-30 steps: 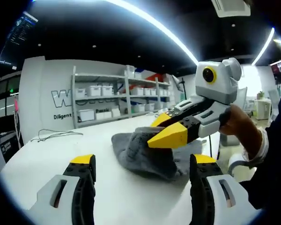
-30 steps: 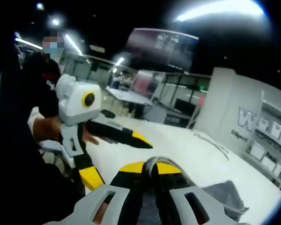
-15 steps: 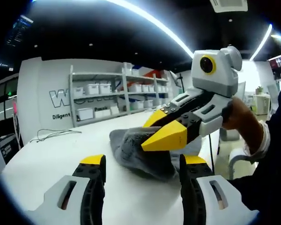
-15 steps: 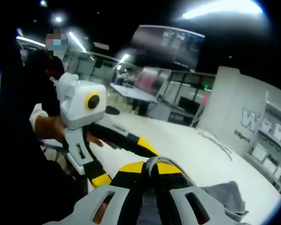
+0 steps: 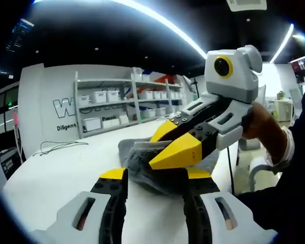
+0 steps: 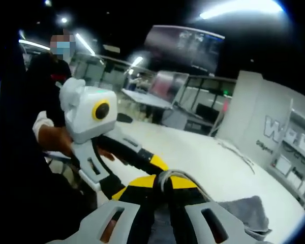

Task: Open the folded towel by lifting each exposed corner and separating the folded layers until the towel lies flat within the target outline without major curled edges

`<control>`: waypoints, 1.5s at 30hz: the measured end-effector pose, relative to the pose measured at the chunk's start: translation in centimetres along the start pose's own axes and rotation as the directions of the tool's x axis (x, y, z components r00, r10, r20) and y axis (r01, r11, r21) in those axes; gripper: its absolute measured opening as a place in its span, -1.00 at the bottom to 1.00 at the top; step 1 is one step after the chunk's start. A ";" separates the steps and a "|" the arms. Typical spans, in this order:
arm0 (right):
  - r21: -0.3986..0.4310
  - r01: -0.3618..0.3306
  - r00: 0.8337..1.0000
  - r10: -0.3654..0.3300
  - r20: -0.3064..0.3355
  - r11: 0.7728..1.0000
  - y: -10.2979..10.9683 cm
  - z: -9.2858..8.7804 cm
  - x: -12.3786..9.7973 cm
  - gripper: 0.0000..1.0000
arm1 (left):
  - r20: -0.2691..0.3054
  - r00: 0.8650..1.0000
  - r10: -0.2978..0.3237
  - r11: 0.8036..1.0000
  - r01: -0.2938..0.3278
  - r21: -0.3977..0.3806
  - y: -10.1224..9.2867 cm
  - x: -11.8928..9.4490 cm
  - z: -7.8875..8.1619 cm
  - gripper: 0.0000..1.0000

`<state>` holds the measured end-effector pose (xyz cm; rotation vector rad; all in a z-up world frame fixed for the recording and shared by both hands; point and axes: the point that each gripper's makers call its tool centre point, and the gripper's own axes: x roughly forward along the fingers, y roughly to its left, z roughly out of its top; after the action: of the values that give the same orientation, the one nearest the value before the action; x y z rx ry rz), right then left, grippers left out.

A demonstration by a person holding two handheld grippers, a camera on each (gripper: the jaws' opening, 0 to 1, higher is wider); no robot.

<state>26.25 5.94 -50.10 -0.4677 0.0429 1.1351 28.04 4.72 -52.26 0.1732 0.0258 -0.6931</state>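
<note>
A grey towel (image 5: 137, 158) lies bunched on the white table (image 5: 51, 173). In the left gripper view my right gripper (image 5: 152, 152) comes in from the right, shut on a fold of the towel and holding it up off the table. My left gripper (image 5: 155, 175) is open, its yellow tips close on either side of the lower part of that fold. In the right gripper view my right gripper (image 6: 165, 182) pinches a grey towel edge, and the rest of the towel (image 6: 244, 213) trails to the lower right. The left gripper's fingers (image 6: 155, 161) reach in just beside it.
Shelves with white bins (image 5: 117, 109) stand behind the table, and a thin cable (image 5: 61, 147) lies on its far left. A hand (image 5: 264, 132) holds the right gripper. A person (image 6: 48, 76) stands at the left, with desks (image 6: 147, 99) behind.
My left gripper's jaws have narrowed steadily and moved in toward the towel fold. The right gripper stays shut on the towel and has moved closer to the left gripper.
</note>
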 end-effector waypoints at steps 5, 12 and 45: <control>-0.001 -0.004 1.000 0.004 -0.001 1.000 -0.1 0.0 0.0 -0.89 | -0.001 1.000 -0.002 1.000 0.002 0.003 0.1 0.0 -0.1 -0.31; 0.010 -0.007 1.000 0.007 0.010 1.000 -0.3 0.1 -0.4 -0.80 | 0.003 1.000 -0.003 1.000 0.003 0.011 0.3 -0.2 0.0 -0.36; 0.113 0.035 0.998 -0.040 0.047 0.993 -3.8 -0.8 -2.7 -0.75 | 0.019 1.000 -0.004 0.999 0.005 -0.043 1.6 -1.4 0.4 -0.74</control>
<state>28.57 2.05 -48.80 -0.3391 0.0546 1.1006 27.98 6.80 -51.52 0.1255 0.0226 -0.6982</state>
